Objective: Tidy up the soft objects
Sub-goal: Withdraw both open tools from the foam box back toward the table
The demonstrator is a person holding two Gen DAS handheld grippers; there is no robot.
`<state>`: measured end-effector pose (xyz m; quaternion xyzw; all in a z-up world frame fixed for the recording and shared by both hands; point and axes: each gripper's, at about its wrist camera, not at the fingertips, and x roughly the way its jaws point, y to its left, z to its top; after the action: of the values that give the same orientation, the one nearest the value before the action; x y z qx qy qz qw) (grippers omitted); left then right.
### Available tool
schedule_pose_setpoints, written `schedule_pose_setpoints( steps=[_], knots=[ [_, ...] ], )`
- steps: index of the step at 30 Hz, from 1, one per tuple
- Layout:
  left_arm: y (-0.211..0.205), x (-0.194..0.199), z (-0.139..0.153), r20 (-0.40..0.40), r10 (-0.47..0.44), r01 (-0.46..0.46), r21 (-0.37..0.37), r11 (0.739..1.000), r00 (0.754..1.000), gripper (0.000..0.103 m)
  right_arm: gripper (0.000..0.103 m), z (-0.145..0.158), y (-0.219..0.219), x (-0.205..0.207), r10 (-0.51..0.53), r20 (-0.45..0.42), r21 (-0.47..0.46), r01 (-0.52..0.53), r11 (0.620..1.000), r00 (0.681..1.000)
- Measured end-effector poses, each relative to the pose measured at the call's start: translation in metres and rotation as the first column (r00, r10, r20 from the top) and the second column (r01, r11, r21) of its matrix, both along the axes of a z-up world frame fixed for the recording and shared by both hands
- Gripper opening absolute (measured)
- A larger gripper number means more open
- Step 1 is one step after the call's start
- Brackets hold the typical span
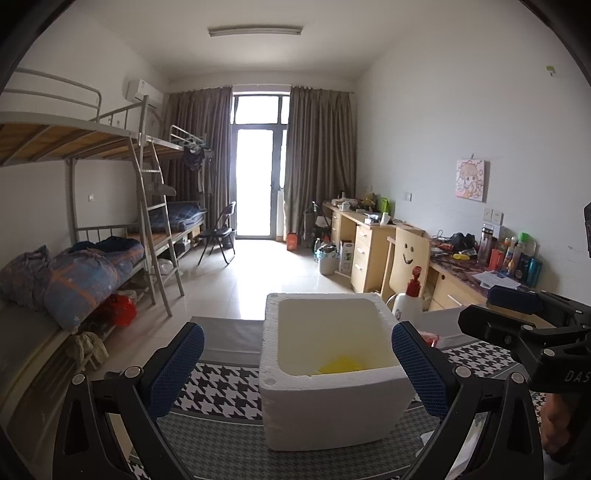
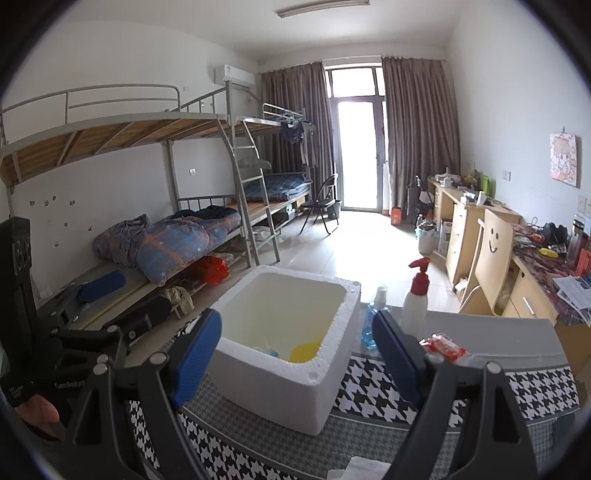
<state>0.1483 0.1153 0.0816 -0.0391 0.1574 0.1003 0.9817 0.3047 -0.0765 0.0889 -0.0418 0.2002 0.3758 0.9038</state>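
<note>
White walls, pale tiled floor (image 1: 236, 280). Metal bunk beds (image 1: 92, 155) along left wall, rumpled blue bedding (image 1: 85, 273) on lower bunk. Glass balcony door (image 1: 258, 177) at far end, overexposed, flanked by brown curtains (image 1: 321, 155). Wooden desks (image 1: 373, 236) along right wall, cluttered. Folding chair (image 1: 219, 232) near door. Air conditioner (image 1: 144, 92) high on left wall. Ceiling lamp (image 1: 255, 30) unlit.

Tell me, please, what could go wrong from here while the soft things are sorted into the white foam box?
1. The red packet lies close beside the pump bottle; reaching for it might tip the bottle.
2. The foam box looks light, so a bump from the open right gripper could shift it.
</note>
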Motion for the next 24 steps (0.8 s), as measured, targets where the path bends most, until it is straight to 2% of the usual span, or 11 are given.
schedule_pose_setpoints(
  steps=[24],
  knots=[
    [-0.035,-0.014,-0.008,0.017,-0.093,0.094,-0.003,0.996,0.995,0.102,0.087,-0.008,-0.037,-0.018,-0.072,0.018,0.024,0.072,0.997,0.997]
  ],
)
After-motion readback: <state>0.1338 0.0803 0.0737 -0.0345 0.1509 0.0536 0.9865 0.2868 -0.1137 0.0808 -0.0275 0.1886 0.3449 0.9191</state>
